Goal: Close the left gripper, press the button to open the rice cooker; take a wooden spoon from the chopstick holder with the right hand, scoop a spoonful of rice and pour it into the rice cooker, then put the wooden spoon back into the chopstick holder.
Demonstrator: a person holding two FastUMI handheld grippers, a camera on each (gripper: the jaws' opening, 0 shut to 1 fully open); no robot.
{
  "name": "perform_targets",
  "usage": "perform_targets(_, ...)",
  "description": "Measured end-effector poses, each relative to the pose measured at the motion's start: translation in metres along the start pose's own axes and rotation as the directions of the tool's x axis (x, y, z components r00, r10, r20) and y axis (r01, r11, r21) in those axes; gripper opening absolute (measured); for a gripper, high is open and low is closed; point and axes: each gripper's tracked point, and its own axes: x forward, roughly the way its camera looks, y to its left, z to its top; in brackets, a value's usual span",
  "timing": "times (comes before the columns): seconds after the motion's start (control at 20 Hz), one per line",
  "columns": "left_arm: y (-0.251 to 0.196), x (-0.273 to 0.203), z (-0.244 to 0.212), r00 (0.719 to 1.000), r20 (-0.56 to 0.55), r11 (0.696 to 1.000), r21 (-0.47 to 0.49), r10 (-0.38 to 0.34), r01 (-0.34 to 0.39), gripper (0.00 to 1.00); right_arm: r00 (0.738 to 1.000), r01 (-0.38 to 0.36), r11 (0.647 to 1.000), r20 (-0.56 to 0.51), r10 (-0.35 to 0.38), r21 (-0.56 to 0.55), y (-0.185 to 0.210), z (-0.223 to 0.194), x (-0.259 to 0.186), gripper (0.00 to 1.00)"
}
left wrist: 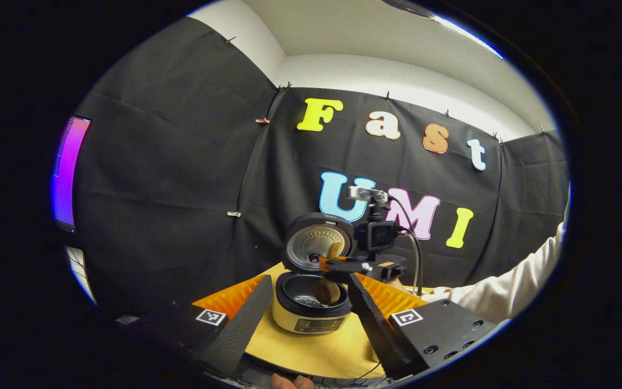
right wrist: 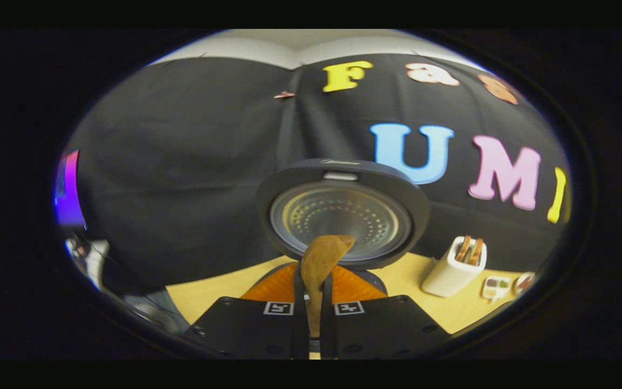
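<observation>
While right claw (right wrist: 313, 313) clamps wooden spoon (right wrist: 322, 256) (brown, bowl tilted), left claw (left wrist: 311, 319) apart.

Dim booth under overhead light; strong fisheye bending, soft blurred edges.

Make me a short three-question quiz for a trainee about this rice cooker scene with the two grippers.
1. True or false: the rice cooker lid is shut.
2. Which gripper holds the wooden spoon? A) left gripper B) right gripper
3. In the right gripper view, what stands on the table right of the cooker?

Key
1. False; the lid stands raised, inner pot exposed.
2. B; its fingers are closed on the handle, and the left gripper view shows the spoon bowl over the pot.
3. The white chopstick holder, with utensils in it.
</observation>
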Motion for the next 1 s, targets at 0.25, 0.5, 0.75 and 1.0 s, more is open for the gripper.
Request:
perform_targets(0.25,-0.013,0.007,-0.002,1.000,-0.005,1.000,0.004,-0.028,0.028,0.95,1.000,0.010,0.921,0.010,-0.016,0.389,-0.055,0.016,-0.051,0.12)
perform_targets(0.5,-0.036,0.019,-0.001,0.998,-0.011,0.997,0.020,-0.068,0.069,0.95,0.994,0.039,0.783,0.057,-0.095,0.620,-0.146,0.038,-0.121,0.12)
perform_targets(0.75,-0.069,0.028,-0.003,0.993,-0.022,0.992,0.042,-0.117,0.117,0.95,0.936,0.225,0.683,0.041,-0.349,0.695,-0.316,0.018,-0.199,0.12)
perform_targets(1.0,-0.109,0.036,-0.011,0.988,-0.046,0.987,0.046,-0.150,0.152,0.95,0.820,0.372,0.491,-0.031,-0.571,0.787,-0.465,-0.034,-0.274,0.12)
